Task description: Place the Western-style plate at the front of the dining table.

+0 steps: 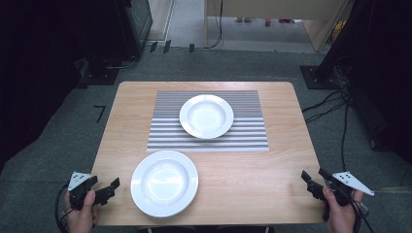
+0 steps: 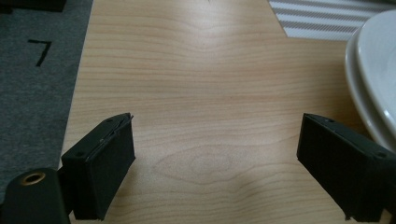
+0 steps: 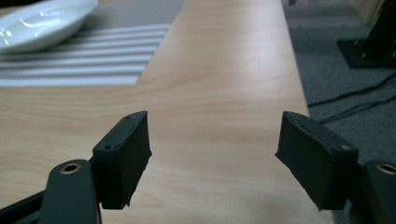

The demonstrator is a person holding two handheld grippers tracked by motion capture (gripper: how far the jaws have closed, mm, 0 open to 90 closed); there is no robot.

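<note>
Two white plates rest on a wooden table [image 1: 272,174]. One plate [image 1: 206,116] sits on a grey striped placemat [image 1: 248,131] toward the back. The other plate [image 1: 164,183] lies on bare wood near the front edge. My left gripper [image 1: 104,183] hovers at the front left corner, left of the near plate, open with nothing between its jaws. In the left gripper view the left gripper [image 2: 217,121] stands wide over bare wood, the near plate [image 2: 373,70] at its right. My right gripper [image 1: 314,174] is at the front right corner, open and holding nothing. In the right gripper view the right gripper [image 3: 215,116] faces the far plate [image 3: 42,23] on the placemat [image 3: 84,56].
Grey carpet surrounds the table, with cables [image 1: 340,111] on the floor at the right and dark equipment stands [image 1: 121,34] behind. A black mark [image 1: 100,112] is taped on the floor left of the table. Bare wood lies between each gripper and the plates.
</note>
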